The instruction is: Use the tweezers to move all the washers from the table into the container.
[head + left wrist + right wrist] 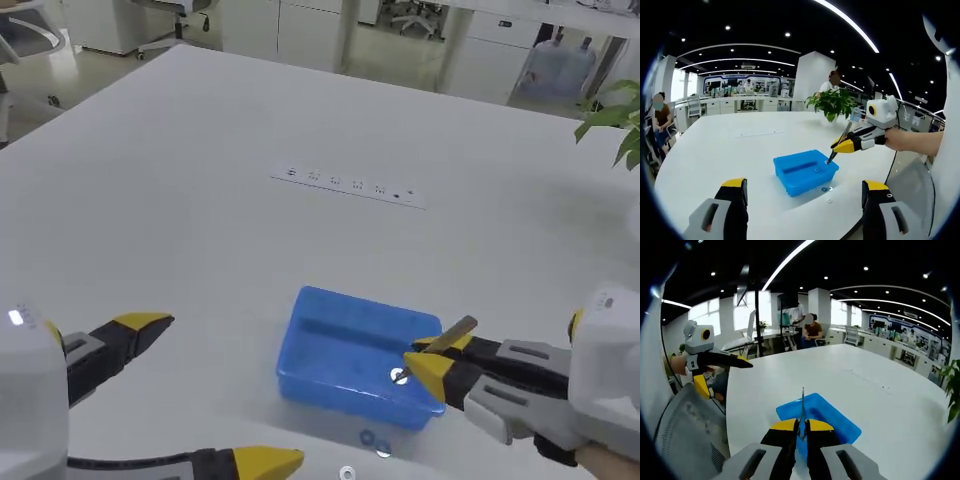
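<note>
- Over the right end of the blue container, a silvery washer sits at the tip of the tweezers.
- Right gripper reaches in level, clamped on them.
- Left gripper hovers nearby, jaws wide.
- Loose washers lie on the table just in front.

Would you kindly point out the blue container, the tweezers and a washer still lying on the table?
blue container (340, 350), head view, bare inner floor.
tweezers (802, 402), right gripper view, middle of the thin shaft.
washer (347, 472), head view, the small pale ring itself.
</note>
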